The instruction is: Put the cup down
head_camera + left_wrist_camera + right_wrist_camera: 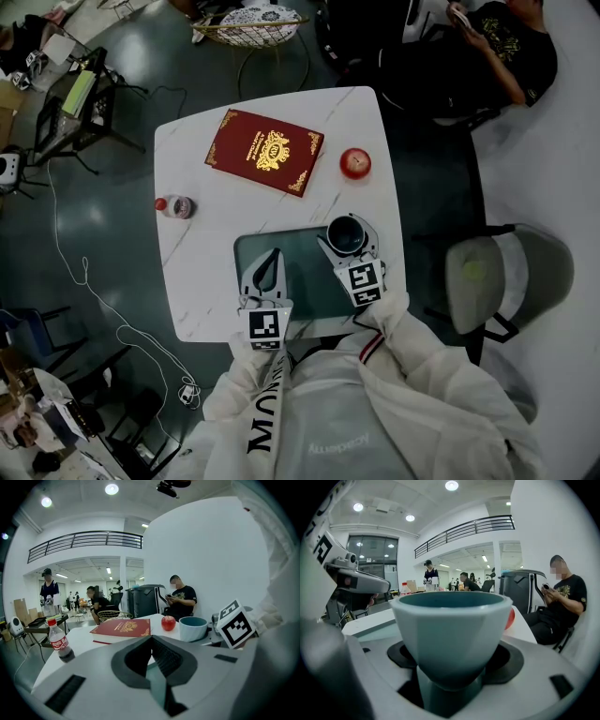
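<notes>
A pale teal cup (348, 234) with a dark inside is at the far right corner of a dark green mat (305, 277) on the white table. My right gripper (349, 240) is shut on it, one jaw on each side. The cup (450, 634) fills the right gripper view between the dark pads of the right gripper (452, 670). From the left gripper view the cup (193, 627) stands upright; whether its base touches the mat I cannot tell. My left gripper (272, 258) hovers over the mat's left half, shut and holding nothing; the left gripper (150, 656) shows its pads together.
On the white marble table (211, 281) lie a red book (265, 150), a red apple (355, 163) and a small bottle with a red cap (176, 206) on its side. A grey chair (506, 277) stands to the right. A person sits beyond the table's far right corner (511, 52).
</notes>
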A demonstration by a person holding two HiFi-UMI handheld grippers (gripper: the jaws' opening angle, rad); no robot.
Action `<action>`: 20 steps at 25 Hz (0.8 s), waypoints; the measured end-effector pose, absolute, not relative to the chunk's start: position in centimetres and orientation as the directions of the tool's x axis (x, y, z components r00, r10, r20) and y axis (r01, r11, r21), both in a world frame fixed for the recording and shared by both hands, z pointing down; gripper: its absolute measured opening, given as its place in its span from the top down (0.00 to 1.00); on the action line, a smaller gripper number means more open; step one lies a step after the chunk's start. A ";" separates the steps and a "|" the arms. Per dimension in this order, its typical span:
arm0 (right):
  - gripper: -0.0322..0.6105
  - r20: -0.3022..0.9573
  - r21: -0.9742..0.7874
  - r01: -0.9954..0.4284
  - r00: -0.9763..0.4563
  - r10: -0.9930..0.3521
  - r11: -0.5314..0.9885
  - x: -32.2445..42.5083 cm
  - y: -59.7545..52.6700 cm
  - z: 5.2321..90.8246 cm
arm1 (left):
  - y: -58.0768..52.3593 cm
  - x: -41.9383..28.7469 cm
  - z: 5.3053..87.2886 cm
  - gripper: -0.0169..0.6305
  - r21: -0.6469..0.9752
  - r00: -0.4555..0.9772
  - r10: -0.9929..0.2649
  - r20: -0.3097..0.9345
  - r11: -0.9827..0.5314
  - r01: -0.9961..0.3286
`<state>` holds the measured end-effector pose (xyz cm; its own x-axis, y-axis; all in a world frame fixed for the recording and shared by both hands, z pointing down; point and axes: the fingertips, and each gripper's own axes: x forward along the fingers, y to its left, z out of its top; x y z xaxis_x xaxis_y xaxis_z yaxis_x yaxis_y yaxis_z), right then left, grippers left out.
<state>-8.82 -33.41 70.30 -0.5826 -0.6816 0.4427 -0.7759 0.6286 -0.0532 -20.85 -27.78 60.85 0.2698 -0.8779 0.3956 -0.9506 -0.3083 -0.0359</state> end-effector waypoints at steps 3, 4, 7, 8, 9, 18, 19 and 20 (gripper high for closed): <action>0.37 0.441 -0.048 -0.772 -0.585 -0.680 0.633 -8.9 -33.4 70.4 | -27.8 -20.7 60.9 0.96 -0.033 0.274 -0.875 0.399 -0.312 -0.949; 0.37 0.441 -0.047 -0.772 -0.586 -0.680 0.634 -9.0 -33.4 70.3 | -27.8 -20.7 61.0 0.96 -0.032 0.275 -0.875 0.400 -0.313 -0.949; 0.37 0.440 -0.041 -0.770 -0.586 -0.680 0.637 -9.0 -33.3 70.3 | -28.0 -20.5 61.0 0.95 -0.034 0.278 -0.873 0.400 -0.318 -0.948; 0.37 0.440 -0.039 -0.769 -0.587 -0.680 0.638 -9.0 -33.3 70.4 | -28.1 -20.4 61.0 0.95 -0.035 0.280 -0.872 0.401 -0.320 -0.947; 0.37 0.439 -0.038 -0.769 -0.587 -0.680 0.639 -9.0 -33.3 70.4 | -28.1 -20.4 61.1 0.95 -0.035 0.281 -0.872 0.401 -0.321 -0.946; 0.37 0.440 -0.025 -0.766 -0.586 -0.681 0.642 -9.1 -33.2 70.5 | -28.4 -20.1 61.2 0.96 -0.035 0.291 -0.866 0.406 -0.333 -0.942; 0.37 0.439 -0.025 -0.766 -0.586 -0.682 0.642 -9.1 -33.2 70.5 | -28.4 -20.1 61.2 0.95 -0.036 0.293 -0.866 0.405 -0.335 -0.942; 0.37 0.438 -0.023 -0.766 -0.586 -0.682 0.642 -9.1 -33.2 70.5 | -28.4 -20.0 61.2 0.95 -0.036 0.293 -0.866 0.405 -0.335 -0.941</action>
<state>-9.09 -33.19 70.47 -0.5856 -0.6823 0.4377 -0.7660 0.6424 -0.0235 -20.03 -28.43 61.20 0.2930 -0.8662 0.4048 -0.9414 -0.3354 -0.0361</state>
